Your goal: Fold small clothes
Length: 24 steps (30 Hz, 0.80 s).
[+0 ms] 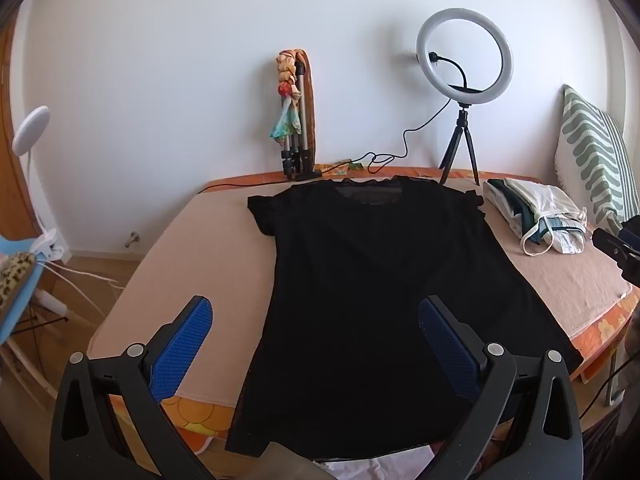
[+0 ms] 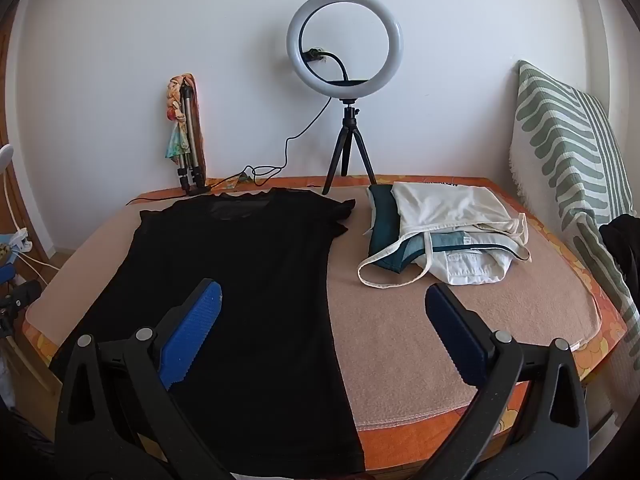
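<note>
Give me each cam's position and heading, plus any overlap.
Left wrist: on the left gripper, at the near edge, facing the back wall over the black top; own open fingers and the right gripper's tip at far right show.
Right wrist: on the right gripper, further right, same heading, over the top's right edge and the blanket; own open fingers show.
Shared: top, ring light, folded pile, striped cushion.

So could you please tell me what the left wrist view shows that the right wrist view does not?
Only the left wrist view shows the leopard-print item and wooden floor at the left. Only the right wrist view shows the black garment by the striped cushion. Both show the flat black top, the folded pile, the ring light, and open grippers: left gripper, right gripper.
</note>
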Each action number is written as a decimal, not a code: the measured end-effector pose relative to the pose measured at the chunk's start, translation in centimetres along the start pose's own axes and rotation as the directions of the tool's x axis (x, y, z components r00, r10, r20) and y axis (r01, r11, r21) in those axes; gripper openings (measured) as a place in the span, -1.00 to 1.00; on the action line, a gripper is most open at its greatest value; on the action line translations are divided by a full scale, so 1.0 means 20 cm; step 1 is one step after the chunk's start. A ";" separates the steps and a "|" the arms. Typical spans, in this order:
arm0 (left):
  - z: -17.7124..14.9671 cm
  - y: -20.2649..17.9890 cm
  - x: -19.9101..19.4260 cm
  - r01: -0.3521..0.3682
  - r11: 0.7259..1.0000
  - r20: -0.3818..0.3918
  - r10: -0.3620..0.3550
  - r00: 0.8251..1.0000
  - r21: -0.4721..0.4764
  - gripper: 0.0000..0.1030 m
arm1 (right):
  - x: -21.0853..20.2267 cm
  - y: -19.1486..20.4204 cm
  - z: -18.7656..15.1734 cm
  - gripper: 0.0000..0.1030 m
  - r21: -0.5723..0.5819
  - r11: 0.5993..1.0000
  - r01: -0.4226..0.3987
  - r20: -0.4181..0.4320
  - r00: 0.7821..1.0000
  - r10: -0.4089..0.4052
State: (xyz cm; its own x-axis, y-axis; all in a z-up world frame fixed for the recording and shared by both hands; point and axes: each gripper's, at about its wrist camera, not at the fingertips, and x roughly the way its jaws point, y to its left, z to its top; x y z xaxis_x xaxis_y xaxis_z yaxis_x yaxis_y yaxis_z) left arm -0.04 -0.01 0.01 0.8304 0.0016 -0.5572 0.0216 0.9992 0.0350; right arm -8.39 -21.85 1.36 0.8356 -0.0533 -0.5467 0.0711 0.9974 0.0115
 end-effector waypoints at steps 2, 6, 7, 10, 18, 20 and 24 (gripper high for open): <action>0.00 0.00 0.00 -0.002 1.000 0.002 0.002 1.000 0.002 0.99 | 0.00 0.00 0.00 1.00 0.001 1.000 0.000 0.000 1.000 0.000; 0.00 0.00 0.00 -0.001 1.000 -0.001 0.001 1.000 0.001 0.99 | 0.00 0.00 0.00 1.00 0.000 1.000 0.000 0.000 1.000 0.000; 0.00 0.00 0.00 -0.001 1.000 -0.001 0.001 1.000 0.002 0.99 | 0.00 0.00 0.00 1.00 0.001 1.000 -0.001 0.000 1.000 0.001; 0.00 0.00 0.00 -0.001 1.000 -0.002 0.001 1.000 0.001 0.99 | 0.00 0.00 0.00 1.00 0.001 1.000 0.001 0.000 1.000 -0.001; 0.00 0.00 0.00 -0.003 1.000 -0.001 0.003 1.000 0.002 0.99 | 0.00 0.00 0.00 1.00 0.001 1.000 -0.001 -0.001 1.000 0.001; 0.00 0.00 0.00 -0.002 1.000 -0.002 0.002 1.000 0.002 0.99 | 0.00 0.00 0.00 1.00 0.002 1.000 -0.001 0.000 1.000 0.001; 0.00 0.00 0.00 -0.004 1.000 -0.001 0.004 1.000 0.003 0.99 | 0.00 0.00 0.00 1.00 0.001 1.000 -0.002 -0.002 1.000 0.002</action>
State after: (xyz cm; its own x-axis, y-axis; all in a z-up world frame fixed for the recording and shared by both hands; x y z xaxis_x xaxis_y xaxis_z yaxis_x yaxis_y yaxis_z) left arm -0.05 0.00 0.02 0.8298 0.0052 -0.5580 0.0201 0.9990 0.0392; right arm -8.35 -21.83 1.27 0.8348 -0.0514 -0.5482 0.0702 0.9974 0.0134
